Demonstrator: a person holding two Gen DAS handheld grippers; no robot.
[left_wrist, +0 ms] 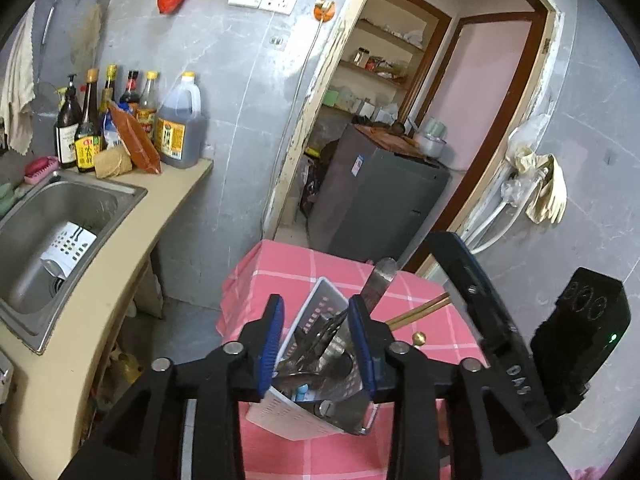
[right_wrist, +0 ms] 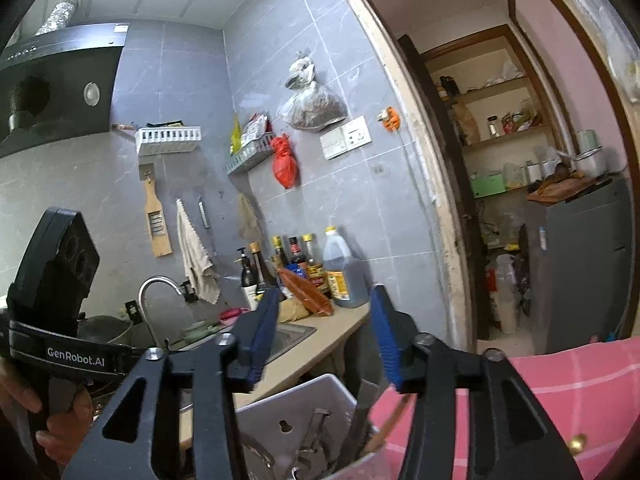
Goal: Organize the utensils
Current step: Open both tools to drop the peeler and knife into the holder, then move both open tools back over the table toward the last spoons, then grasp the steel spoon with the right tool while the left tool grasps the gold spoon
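Left gripper straddles the white utensil holder, jaws narrowly parted; right gripper hangs above it, wider, holding nothing

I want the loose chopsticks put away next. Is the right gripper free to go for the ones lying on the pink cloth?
Probably yes. The right gripper is open with nothing between its pads, and the chopsticks lie exposed on the pink cloth, beside the white utensil holder.

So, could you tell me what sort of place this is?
A small home kitchen, most likely: a steel sink set in the counter, sauce bottles beside it, and a range hood on the tiled wall.
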